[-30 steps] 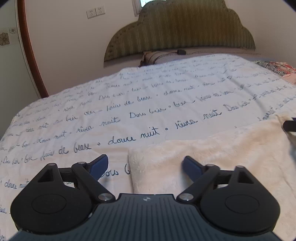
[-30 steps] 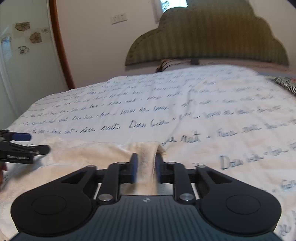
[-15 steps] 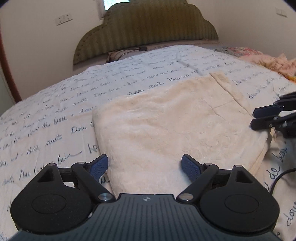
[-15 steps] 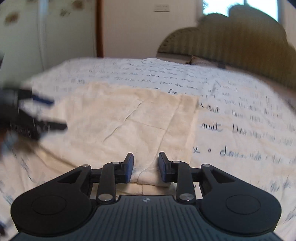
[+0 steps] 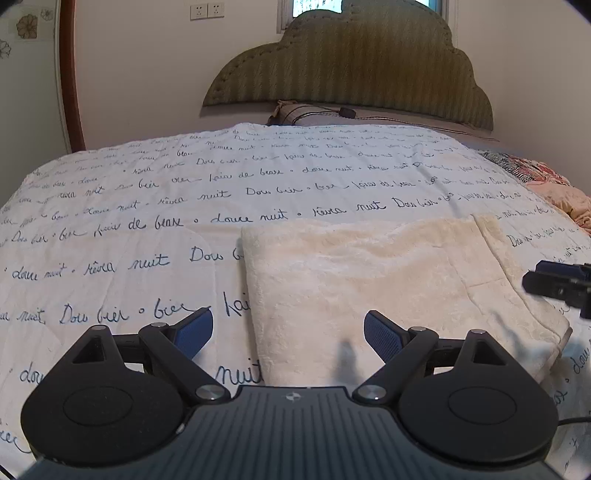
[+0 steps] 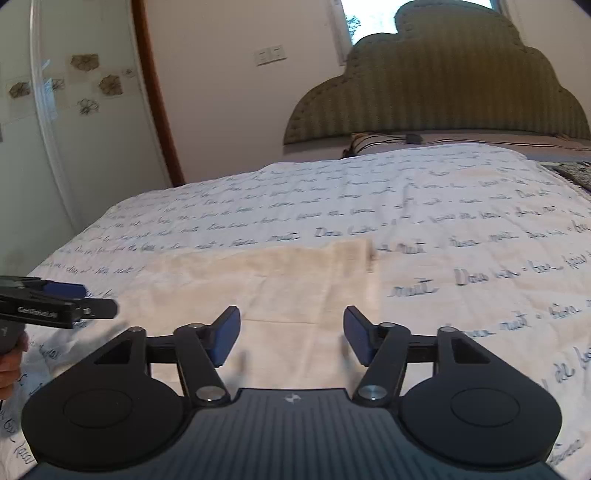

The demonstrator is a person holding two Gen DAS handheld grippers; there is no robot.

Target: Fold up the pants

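The bed [image 5: 110,229] is covered by a white bedspread [image 5: 332,184] printed with dark cursive writing, and an olive, scalloped headboard [image 5: 347,70] is set against the wall behind it. A pillow [image 5: 303,112] with a dark cable [image 5: 347,110] across it is seen just below the headboard, and a patterned fabric [image 5: 546,184] is bunched at the bed's right edge. Wall sockets [image 5: 207,11], a brown door frame [image 5: 70,74] and flower decals [image 6: 92,77] are seen on the left.
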